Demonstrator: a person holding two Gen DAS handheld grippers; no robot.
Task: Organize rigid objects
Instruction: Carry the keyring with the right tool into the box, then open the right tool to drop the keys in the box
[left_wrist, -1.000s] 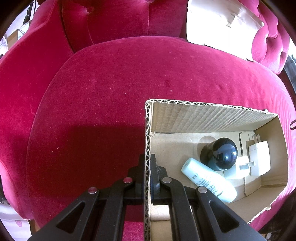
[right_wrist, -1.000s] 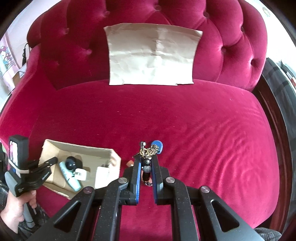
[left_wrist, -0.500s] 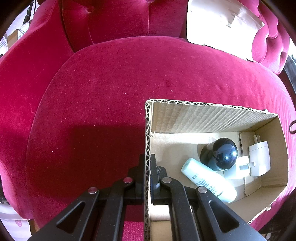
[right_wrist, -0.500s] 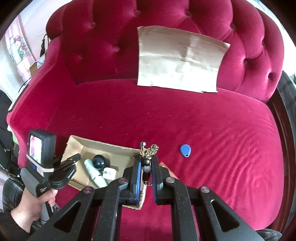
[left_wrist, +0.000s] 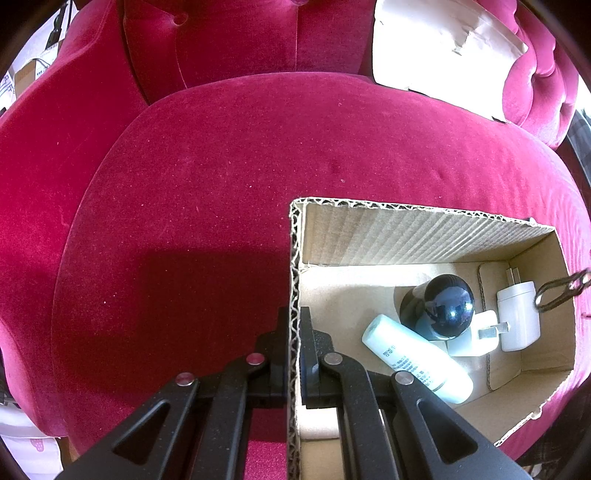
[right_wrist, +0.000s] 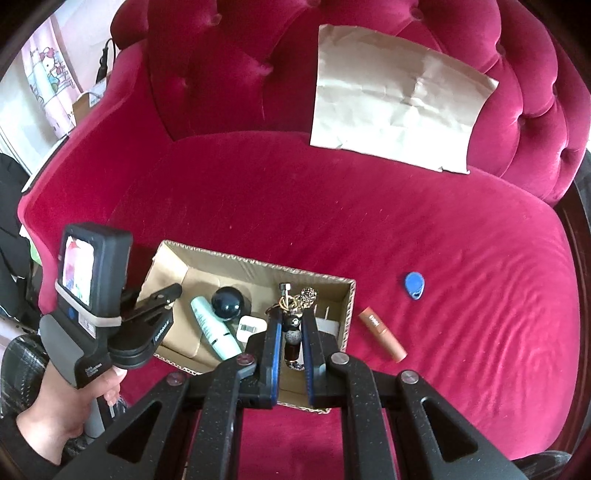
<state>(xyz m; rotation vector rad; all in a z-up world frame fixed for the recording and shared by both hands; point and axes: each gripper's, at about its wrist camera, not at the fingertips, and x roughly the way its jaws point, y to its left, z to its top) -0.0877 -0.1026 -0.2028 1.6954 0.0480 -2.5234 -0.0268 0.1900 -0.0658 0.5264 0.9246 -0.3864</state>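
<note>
- The right hand-held gripper (right_wrist: 290, 339) is clamped on a keychain (right_wrist: 293, 317), whose rings and charms stand up above the fingertips.
- Since the frame 0.5 s ago, this hand-held gripper has moved left: the keychain, then just past the right wall of the cardboard box (right_wrist: 349, 314), is now over the box's right end.
- In the left wrist view, the keychain's ring (left_wrist: 557, 293) has entered at the right edge, above the white charger (left_wrist: 517, 321).
- The left hand-held gripper (left_wrist: 294, 332) is clamped on the box's left wall (left_wrist: 293, 280), unchanged, with one finger inside and one outside.
- The box rests on the red sofa (right_wrist: 369, 221) and holds a pale bottle (left_wrist: 417, 363), a dark ball-topped jar (left_wrist: 447, 306) and the charger.
- A blue tag (right_wrist: 414, 286) and a brown tube (right_wrist: 382, 338) lie on the seat right of the box.
</note>
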